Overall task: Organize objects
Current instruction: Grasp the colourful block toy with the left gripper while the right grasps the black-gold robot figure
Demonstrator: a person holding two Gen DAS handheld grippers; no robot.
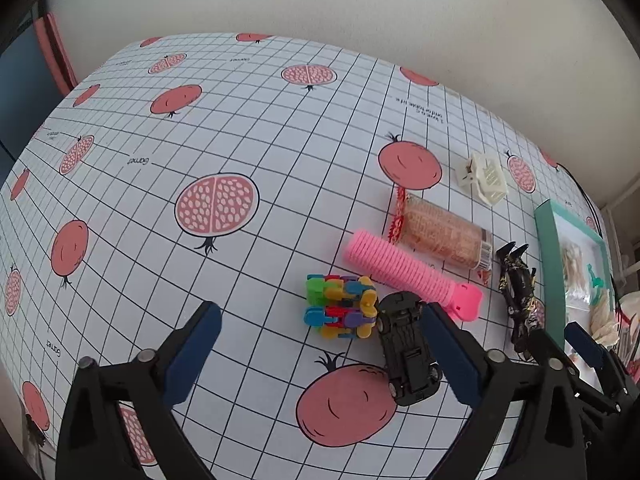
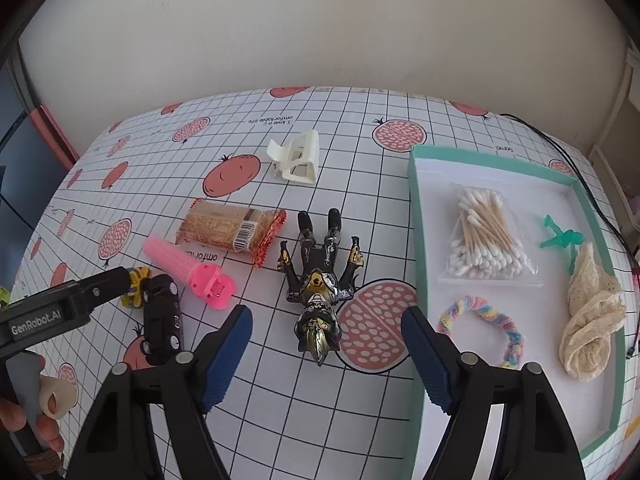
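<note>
Your right tongs (image 2: 326, 356) gape empty over the armoured figure (image 2: 320, 284) on the tabletop (image 2: 360, 420), left tongs (image 1: 320, 354) equally wide beside the black car (image 1: 408, 354); lower, grip, then carry to the teal box (image 2: 416, 220).

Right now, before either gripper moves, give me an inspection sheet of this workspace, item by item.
Surface: table under a grid cloth printed with pomegranates.
Job's things, in the box: teal box holds bagged cotton swabs, a pastel braided ring, a cream lace cloth and a green plastic piece.
Job's things, still loose: armoured figure, snack packet, pink roller, white clip, black toy car, coloured block toy.
Clutter: nothing seen.
Grippers: left gripper open, holding nothing; right gripper open, holding nothing.
Cables: black cable behind the box.
Surroundings: plain pale wall.
</note>
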